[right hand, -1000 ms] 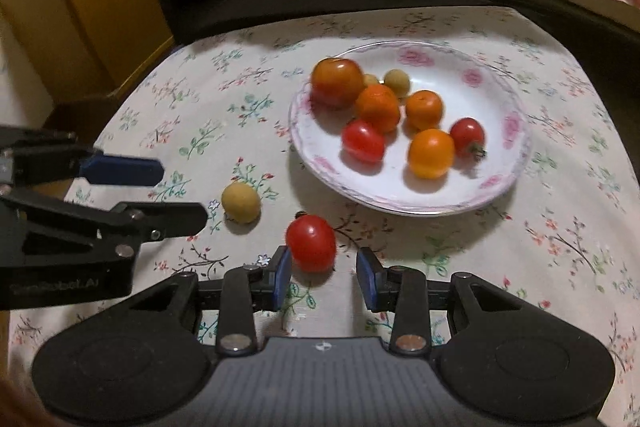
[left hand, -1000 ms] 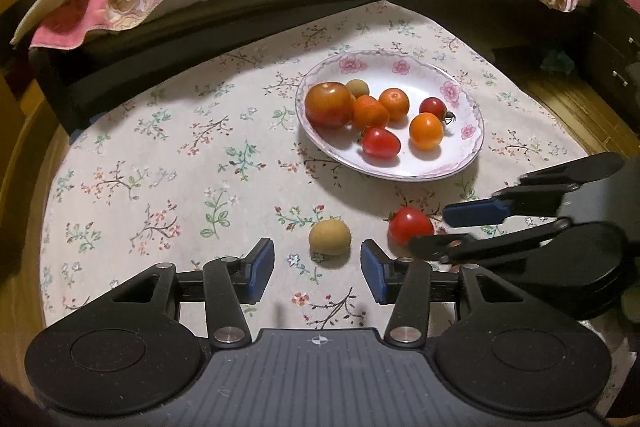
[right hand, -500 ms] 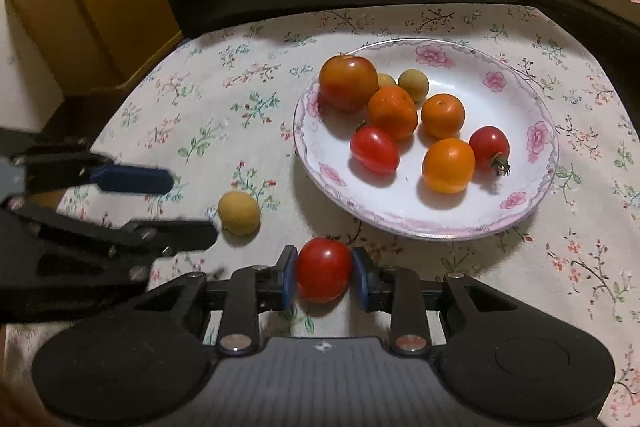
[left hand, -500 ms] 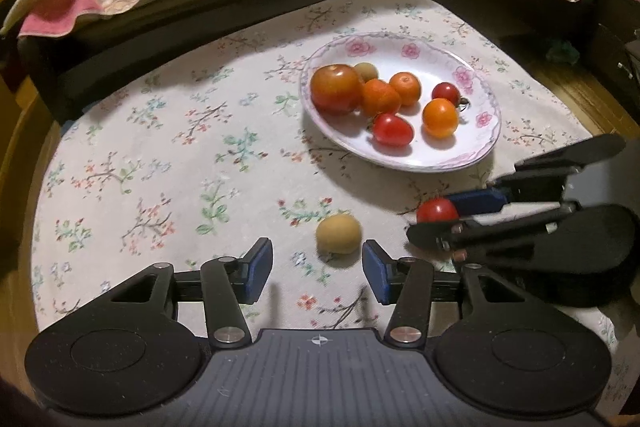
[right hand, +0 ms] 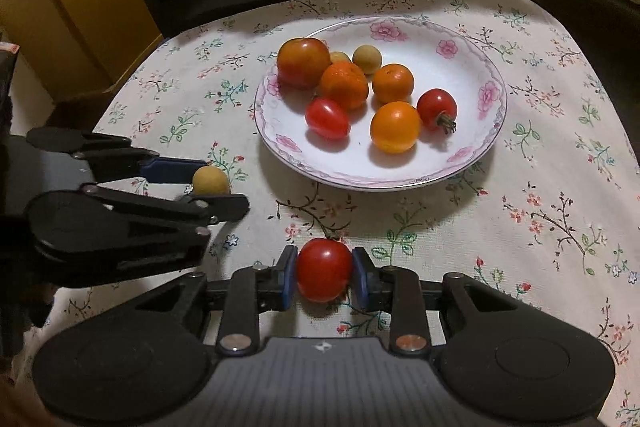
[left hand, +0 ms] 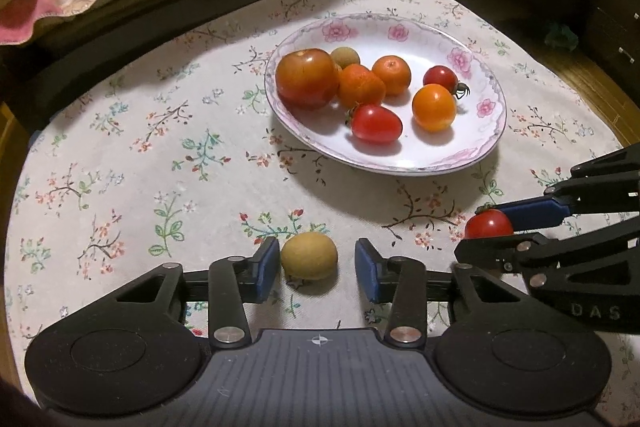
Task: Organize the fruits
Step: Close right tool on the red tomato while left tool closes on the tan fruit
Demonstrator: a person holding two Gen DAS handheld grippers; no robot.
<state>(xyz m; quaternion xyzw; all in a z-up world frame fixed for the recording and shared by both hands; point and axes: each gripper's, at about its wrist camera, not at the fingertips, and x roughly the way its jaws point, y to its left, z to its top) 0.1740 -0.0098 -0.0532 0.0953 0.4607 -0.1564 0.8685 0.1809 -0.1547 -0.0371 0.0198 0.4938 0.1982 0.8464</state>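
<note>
Your right gripper [right hand: 324,277] has just closed on the red tomato [right hand: 324,275] and now pinches it low over the cloth, short of the plate [right hand: 472,163], so it is ready to carry over. Your left gripper [left hand: 316,267] has moved forward, its spread fingers now flanking the tan fruit [left hand: 309,255], which rests ungrasped on the tablecloth [left hand: 132,155].

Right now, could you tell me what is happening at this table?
A person is gathering loose fruit into the flowered plate. The right claw is shut on a red tomato. The left claw is open around a small tan fruit lying on the tablecloth, not yet gripping it.
</note>
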